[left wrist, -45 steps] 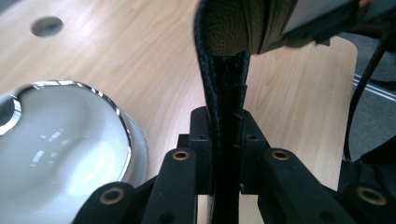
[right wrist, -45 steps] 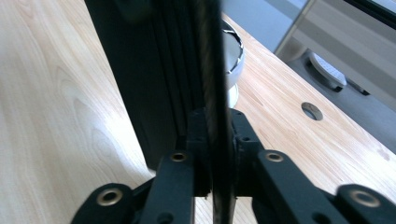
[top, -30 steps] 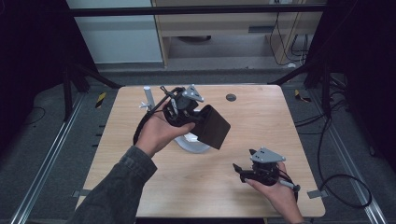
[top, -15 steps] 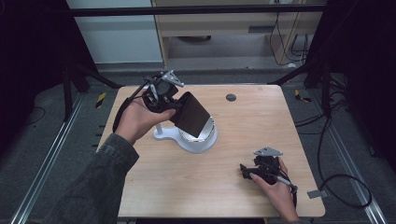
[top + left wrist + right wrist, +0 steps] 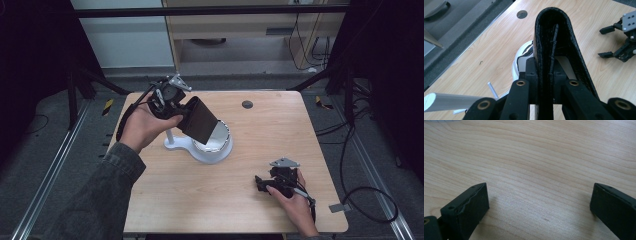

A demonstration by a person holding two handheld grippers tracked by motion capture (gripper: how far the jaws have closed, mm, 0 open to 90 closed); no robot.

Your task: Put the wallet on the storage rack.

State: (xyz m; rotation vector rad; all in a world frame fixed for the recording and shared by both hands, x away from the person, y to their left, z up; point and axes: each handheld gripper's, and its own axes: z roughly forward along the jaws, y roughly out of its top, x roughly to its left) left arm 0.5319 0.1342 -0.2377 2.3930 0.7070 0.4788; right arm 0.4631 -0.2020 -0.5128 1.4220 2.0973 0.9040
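Note:
My left gripper (image 5: 186, 113) is held above the back left of the wooden table (image 5: 200, 200). It is shut on a black leather pouch (image 5: 201, 121), whose open mouth faces the gripper. In the left gripper view the jaws clamp one wall of the pouch (image 5: 554, 32) at its mouth. Below the pouch stands a white stand (image 5: 209, 151) with a round shiny top. My right gripper (image 5: 261, 183) rests low at the front right of the table. Its jaws have just been opening and stand wide apart with nothing between them (image 5: 539, 202); the left gripper view catches it too (image 5: 606, 42).
A dark round grommet (image 5: 247, 104) sits in the tabletop near the back edge. The white stand's post (image 5: 170, 136) rises beside my left hand. A white tube (image 5: 446, 101) lies at the lower left of the left gripper view. Cables trail on the floor to the right.
My left hand has carried the pouch leftward and toward the table's back, uncovering the white stand. The right gripper has sunk to the tabletop and its jaws have spread wider.

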